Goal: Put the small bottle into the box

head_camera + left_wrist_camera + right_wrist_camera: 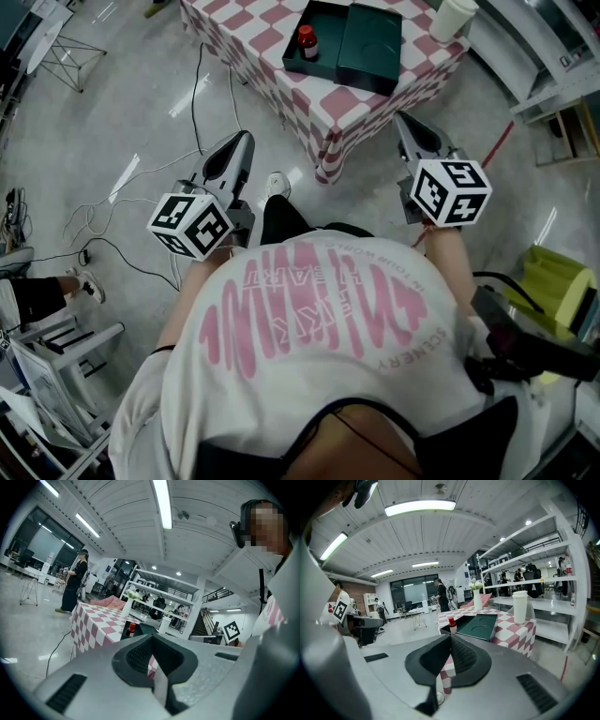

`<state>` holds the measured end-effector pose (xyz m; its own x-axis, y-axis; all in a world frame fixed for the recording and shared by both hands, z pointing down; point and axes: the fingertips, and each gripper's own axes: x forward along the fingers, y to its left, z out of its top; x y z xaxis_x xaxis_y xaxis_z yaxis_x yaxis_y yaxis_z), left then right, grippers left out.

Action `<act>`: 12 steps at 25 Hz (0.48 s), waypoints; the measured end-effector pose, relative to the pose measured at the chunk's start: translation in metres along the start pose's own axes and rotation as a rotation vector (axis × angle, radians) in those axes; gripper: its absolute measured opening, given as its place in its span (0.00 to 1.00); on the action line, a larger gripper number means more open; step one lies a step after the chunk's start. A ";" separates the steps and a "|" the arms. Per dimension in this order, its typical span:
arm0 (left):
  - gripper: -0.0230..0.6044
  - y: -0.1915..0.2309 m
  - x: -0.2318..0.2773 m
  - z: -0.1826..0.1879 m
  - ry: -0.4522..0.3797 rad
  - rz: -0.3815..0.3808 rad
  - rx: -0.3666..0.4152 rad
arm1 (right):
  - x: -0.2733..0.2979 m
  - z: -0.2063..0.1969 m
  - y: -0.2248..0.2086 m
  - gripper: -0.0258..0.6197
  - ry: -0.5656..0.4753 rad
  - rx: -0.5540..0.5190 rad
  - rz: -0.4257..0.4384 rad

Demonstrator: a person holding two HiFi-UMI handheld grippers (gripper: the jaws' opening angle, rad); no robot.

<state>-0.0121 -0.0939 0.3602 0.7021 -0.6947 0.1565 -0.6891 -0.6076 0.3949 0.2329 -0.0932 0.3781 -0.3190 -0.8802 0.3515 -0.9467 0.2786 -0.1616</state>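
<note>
Apparently the job is done: the small bottle [307,42] stands upright inside the open half of the box [328,28] on the checkered worktop [267,39], with the lid [372,45] lying flat beside it. At most, closing the lid is left. The left gripper [246,141] and right gripper [403,124] hang well back from the worktop's near corner, jaws pressed together on nothing. Open floor lies between, though cables [141,169] trail at the left and a white cup [452,17] sits at the worktop's right corner.

White T-shirt [319,375] — pink print [309,300], grey tools [244,141] [403,120], marker cubes [192,225] [450,190]
</note>
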 end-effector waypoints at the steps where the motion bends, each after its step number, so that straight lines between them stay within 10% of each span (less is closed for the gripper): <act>1: 0.05 0.000 0.001 0.000 0.000 -0.002 -0.001 | 0.000 -0.001 0.000 0.05 0.002 -0.001 -0.001; 12: 0.05 -0.002 0.002 0.001 0.005 -0.007 -0.005 | 0.006 -0.001 0.002 0.05 0.017 -0.004 0.012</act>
<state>-0.0095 -0.0947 0.3590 0.7080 -0.6884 0.1578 -0.6832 -0.6108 0.4002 0.2288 -0.0976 0.3807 -0.3307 -0.8702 0.3652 -0.9431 0.2902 -0.1624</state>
